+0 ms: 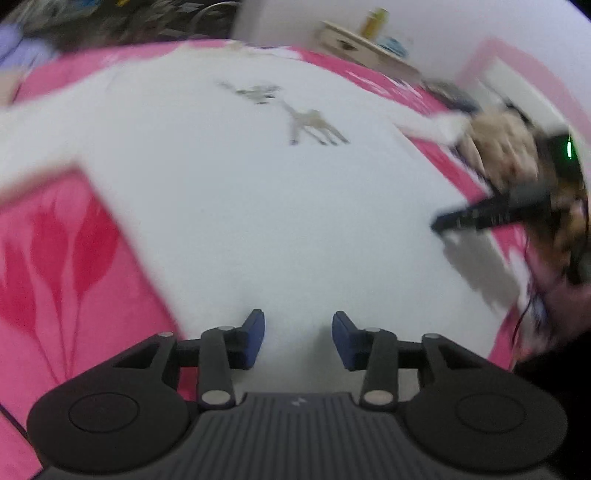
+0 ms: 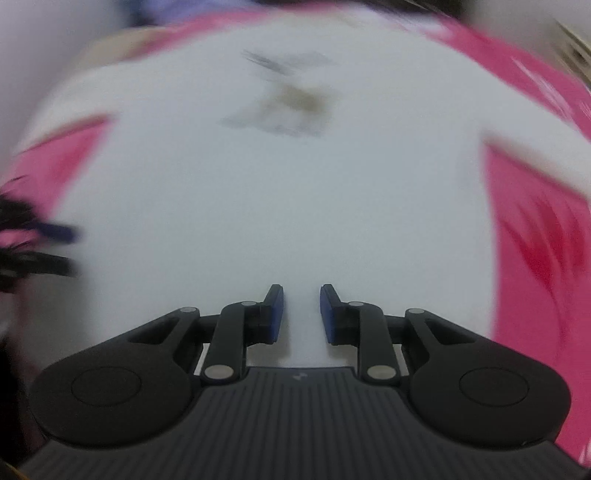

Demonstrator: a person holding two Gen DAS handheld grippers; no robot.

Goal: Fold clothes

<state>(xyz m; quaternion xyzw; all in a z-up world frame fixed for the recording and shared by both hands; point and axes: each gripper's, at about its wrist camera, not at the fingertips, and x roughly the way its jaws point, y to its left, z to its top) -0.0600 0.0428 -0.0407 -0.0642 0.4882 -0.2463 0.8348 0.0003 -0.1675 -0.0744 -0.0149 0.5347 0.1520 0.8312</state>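
A white T-shirt (image 1: 258, 184) (image 2: 277, 206) with a grey and brown print (image 1: 314, 127) (image 2: 291, 107) lies spread flat on a pink bedcover (image 1: 55, 258) (image 2: 535, 240). My left gripper (image 1: 298, 339) hovers over the shirt's lower part, blue pads well apart, nothing between them. My right gripper (image 2: 301, 314) also hangs over the shirt, its pads closer together but with a clear gap and no cloth pinched. In the left wrist view its dark fingers (image 1: 480, 212) reach in from the right, held by a hand (image 1: 506, 147). The left gripper's blurred fingers (image 2: 55, 266) show at the right wrist view's left edge.
The pink cover carries red tulip shapes (image 1: 74, 251) (image 2: 543, 236). Beyond the far edge stand a wooden shelf (image 1: 362, 48) with a yellow bottle (image 1: 375, 18), dark clutter (image 1: 129, 22) and a purple item (image 1: 18, 44). A white wall rises at the back right.
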